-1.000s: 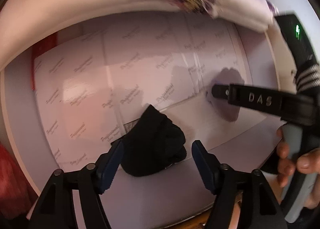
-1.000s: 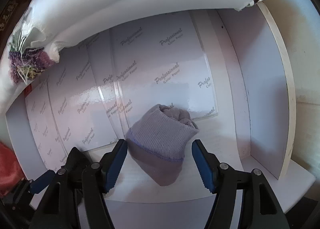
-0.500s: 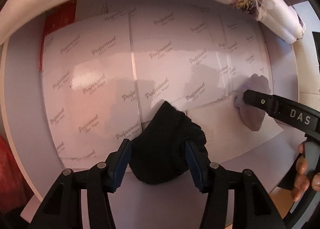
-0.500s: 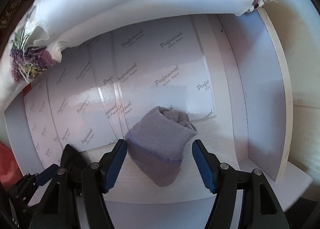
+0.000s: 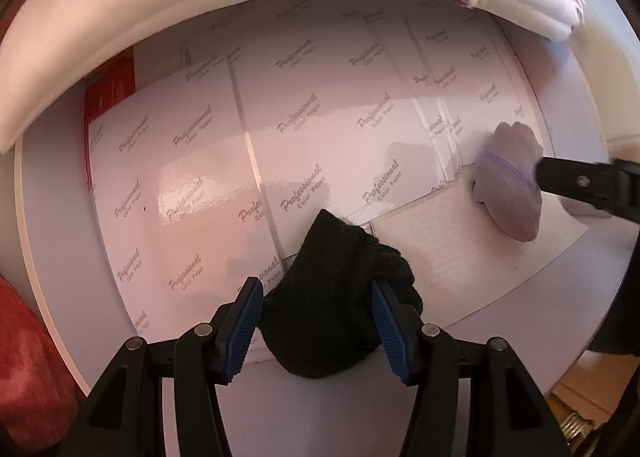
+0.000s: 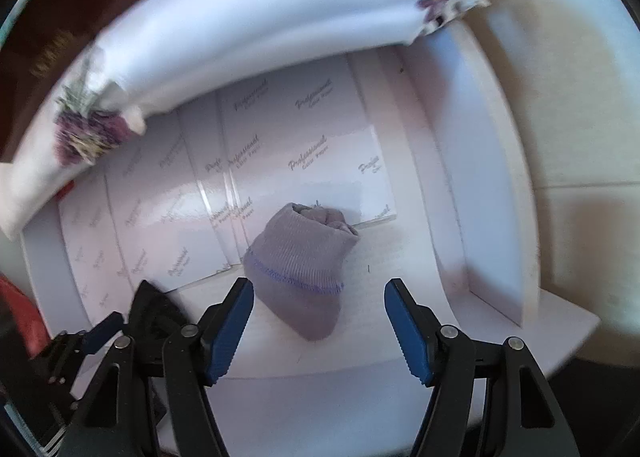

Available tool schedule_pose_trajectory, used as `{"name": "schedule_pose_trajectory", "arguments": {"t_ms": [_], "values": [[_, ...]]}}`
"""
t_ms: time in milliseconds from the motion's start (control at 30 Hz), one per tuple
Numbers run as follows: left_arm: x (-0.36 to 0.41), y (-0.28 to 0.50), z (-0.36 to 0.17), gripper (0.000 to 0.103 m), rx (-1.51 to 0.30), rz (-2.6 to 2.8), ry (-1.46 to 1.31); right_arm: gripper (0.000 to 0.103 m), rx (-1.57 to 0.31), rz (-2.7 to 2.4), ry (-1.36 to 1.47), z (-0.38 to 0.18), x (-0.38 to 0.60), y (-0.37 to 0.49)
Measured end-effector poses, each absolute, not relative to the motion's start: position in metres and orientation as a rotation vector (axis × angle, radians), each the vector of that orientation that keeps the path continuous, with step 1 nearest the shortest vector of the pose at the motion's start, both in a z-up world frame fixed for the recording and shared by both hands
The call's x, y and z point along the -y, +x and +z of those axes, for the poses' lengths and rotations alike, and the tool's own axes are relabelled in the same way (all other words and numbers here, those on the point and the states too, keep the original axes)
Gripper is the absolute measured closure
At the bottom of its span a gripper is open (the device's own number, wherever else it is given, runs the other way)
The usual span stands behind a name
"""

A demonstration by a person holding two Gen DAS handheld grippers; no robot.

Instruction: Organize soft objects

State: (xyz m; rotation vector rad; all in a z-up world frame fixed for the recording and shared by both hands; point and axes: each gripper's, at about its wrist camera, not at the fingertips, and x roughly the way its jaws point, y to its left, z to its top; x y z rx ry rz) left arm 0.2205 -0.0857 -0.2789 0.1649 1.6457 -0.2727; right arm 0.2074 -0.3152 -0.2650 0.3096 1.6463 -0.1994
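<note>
Left claw (image 5: pixel 318 331) opening, pads against black sock bundle (image 5: pixel 340 297); right claw (image 6: pixel 319 327) open above grey sock bundle (image 6: pixel 304 261); sorting unfinished

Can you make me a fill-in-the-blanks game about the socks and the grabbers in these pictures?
1. The sock bundle between the left gripper fingers is ____.
2. The grey sock bundle has a ____ stitched line around it.
3. The words printed on the white paper sheets start with ____.

Missing words: black; purple; Professional
</note>
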Motion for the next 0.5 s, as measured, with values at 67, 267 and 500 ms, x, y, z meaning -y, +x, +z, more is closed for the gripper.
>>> {"name": "schedule_pose_trajectory", "arguments": {"t_ms": [67,267,500], "values": [[0.080,0.222,-0.284,0.046,-1.664,-0.259,0.110,0.034,-1.630,-0.207,0.302,-0.255,0.314,0.206],[0.057,0.230,-0.293,0.043,-1.736,-0.188,-0.105,0.034,-1.617,-0.263,0.228,-0.235,0.316,0.204],[0.050,0.230,-0.291,0.042,-1.755,-0.165,-0.164,0.034,-1.629,-0.294,0.152,-0.216,0.311,0.197]]}}
